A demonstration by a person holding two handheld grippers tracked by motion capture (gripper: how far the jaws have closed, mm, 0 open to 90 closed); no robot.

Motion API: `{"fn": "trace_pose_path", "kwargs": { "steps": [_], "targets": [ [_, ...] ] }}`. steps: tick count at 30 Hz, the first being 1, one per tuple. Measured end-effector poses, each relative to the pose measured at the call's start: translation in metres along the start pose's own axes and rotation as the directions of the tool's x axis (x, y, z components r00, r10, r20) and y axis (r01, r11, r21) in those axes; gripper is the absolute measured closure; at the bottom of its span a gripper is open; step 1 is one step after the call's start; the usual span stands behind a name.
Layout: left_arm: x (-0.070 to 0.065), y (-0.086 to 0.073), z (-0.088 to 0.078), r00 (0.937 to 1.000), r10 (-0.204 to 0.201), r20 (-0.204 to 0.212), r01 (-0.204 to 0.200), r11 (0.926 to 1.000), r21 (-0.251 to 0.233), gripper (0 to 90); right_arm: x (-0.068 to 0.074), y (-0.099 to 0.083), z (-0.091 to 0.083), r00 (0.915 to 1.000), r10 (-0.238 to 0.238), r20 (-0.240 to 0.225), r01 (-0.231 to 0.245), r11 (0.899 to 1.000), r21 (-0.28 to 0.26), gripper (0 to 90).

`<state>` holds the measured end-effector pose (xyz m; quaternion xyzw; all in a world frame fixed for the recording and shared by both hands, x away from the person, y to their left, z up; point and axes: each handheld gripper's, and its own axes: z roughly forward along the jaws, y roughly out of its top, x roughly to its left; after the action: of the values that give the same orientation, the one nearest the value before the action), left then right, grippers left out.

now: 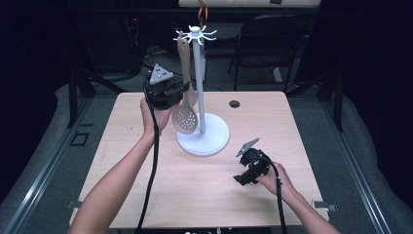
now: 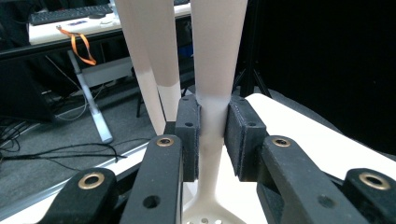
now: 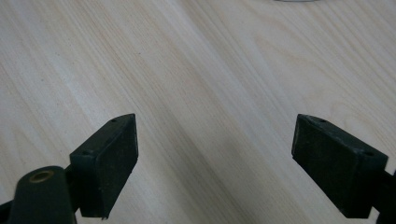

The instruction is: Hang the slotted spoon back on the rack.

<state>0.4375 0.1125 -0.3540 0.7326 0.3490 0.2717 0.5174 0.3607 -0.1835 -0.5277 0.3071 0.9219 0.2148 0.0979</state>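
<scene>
From the high view, the left gripper (image 1: 181, 90) is raised above the far left part of the bench (image 1: 146, 195) and grips the handle of a slotted spoon (image 1: 185, 117) that hangs beside the white utensil stand (image 1: 202, 136). The spoon's handle top reaches one of the hooks (image 1: 181, 35) at the stand's crown, and its perforated bowl hangs just above the round base, close to the pole. The right gripper (image 1: 242, 178) rests low on the bench near the right front, well apart from the stand. The step in hand looks like hanging the spoon on the hook or lifting it off; I cannot tell which. Either way the next move calls for a small, steady vertical motion that keeps the handle clear of the pole. There is open bench in front and to the left; the base takes the middle.

In the left gripper view, the fingers (image 2: 187, 135) are narrow and clamped on the spoon's pale handle, just above the bowl. A second pale shaft (image 2: 161, 56) stands just behind and to the left, probably another hanging utensil.

In the right gripper view, the fingers (image 3: 109, 158) are spread wide with nothing between them, over bare wood grain.
</scene>
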Motion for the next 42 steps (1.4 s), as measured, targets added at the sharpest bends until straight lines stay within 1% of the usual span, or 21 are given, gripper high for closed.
{"fn": "trace_pose_path", "kwargs": {
  "steps": [4, 11, 16, 21, 22, 24, 26, 30, 33, 34, 35, 37, 39, 40, 42],
  "targets": [
    [0.0, 0.0, 0.003, 1.0, 0.0, -0.006, 0.0, 1.0, 0.001, 75.8, 0.0, 0.0, 0.0, 1.0, -0.001, 0.002, 0.001, 1.0, 0.003, 14.2],
    [0.001, -0.002, 0.009, 0.9999, 0.002, -0.01, -0.002, 0.9998, 0.018, 75.7, 0.0, 0.0, -0.001, 1.0, -0.005, 0.002, 0.005, 1.0, -0.001, 14.1],
    [0.002, -0.004, 0.012, 0.9998, -0.021, 0.003, 0.021, 0.9997, 0.009, 75.6, 0.001, 0.0, -0.001, 1.0, -0.002, 0.0, 0.002, 1.0, 0.003, 14.2],
    [-0.001, -0.003, 0.014, 0.9998, -0.021, 0.004, 0.021, 0.9997, 0.01, 74.8, 0.0, 0.0, -0.001, 1.0, -0.003, 0.002, 0.003, 1.0, 0.003, 14.1],
    [0.0, -0.003, 0.014, 0.9996, -0.026, 0.01, 0.026, 0.9996, 0.007, 74.5, 0.0, 0.0, -0.001, 1.0, -0.004, 0.001, 0.004, 1.0, 0.001, 14.1],
    [0.002, -0.004, 0.013, 0.9978, -0.051, 0.043, 0.051, 0.9987, 0.0, 73.2, 0.0, 0.0, -0.001, 1.0, -0.005, 0.003, 0.005, 1.0, -0.001, 14.1],
    [0.002, -0.004, 0.012, 0.9971, -0.056, 0.051, 0.057, 0.9984, -0.002, 68.3, 0.001, 0.0, -0.001, 1.0, -0.004, 0.006, 0.004, 1.0, -0.003, 14.1],
    [0.001, -0.002, 0.006, 0.9973, -0.057, 0.046, 0.057, 0.9984, 0.002, 55.6, 0.001, 0.0, -0.001, 1.0, -0.004, 0.004, 0.004, 1.0, -0.003, 14.0],
    [0.0, -0.001, 0.0, 0.9986, -0.039, 0.037, 0.038, 0.9992, 0.013, 46.4, 0.001, 0.0, -0.001, 1.0, -0.003, 0.003, 0.003, 1.0, 0.003, 13.9],
    [-0.001, -0.001, -0.002, 0.9989, -0.035, 0.031, 0.035, 0.9993, 0.014, 43.2, 0.002, -0.001, 0.0, 1.0, 0.007, -0.005, -0.007, 1.0, -0.008, 13.8],
    [-0.002, -0.001, -0.004, 0.9994, -0.024, 0.026, 0.024, 0.9995, 0.02, 40.6, 0.001, 0.0, -0.001, 1.0, 0.001, -0.002, -0.001, 1.0, -0.002, 13.7],
    [-0.004, -0.001, -0.009, 0.9997, -0.019, 0.018, 0.019, 0.9996, 0.023, 37.0, 0.001, -0.001, -0.001, 1.0, 0.001, 0.002, -0.001, 1.0, -0.007, 13.6],
    [-0.006, -0.002, -0.014, 0.9999, -0.005, 0.014, 0.005, 0.9996, 0.029, 34.1, 0.001, -0.001, -0.002, 1.0, 0.004, -0.001, -0.004, 1.0, -0.009, 13.3],
    [-0.006, -0.003, -0.017, 0.9999, 0.006, 0.01, -0.007, 0.9993, 0.037, 32.7, 0.001, -0.001, -0.002, 1.0, 0.004, 0.0, -0.004, 1.0, -0.009, 13.2],
    [-0.008, -0.006, -0.022, 0.9999, 0.012, 0.011, -0.013, 0.9986, 0.052, 29.6, 0.001, -0.001, -0.002, 1.0, 0.006, -0.002, -0.006, 1.0, -0.012, 12.9]
  ]
}}
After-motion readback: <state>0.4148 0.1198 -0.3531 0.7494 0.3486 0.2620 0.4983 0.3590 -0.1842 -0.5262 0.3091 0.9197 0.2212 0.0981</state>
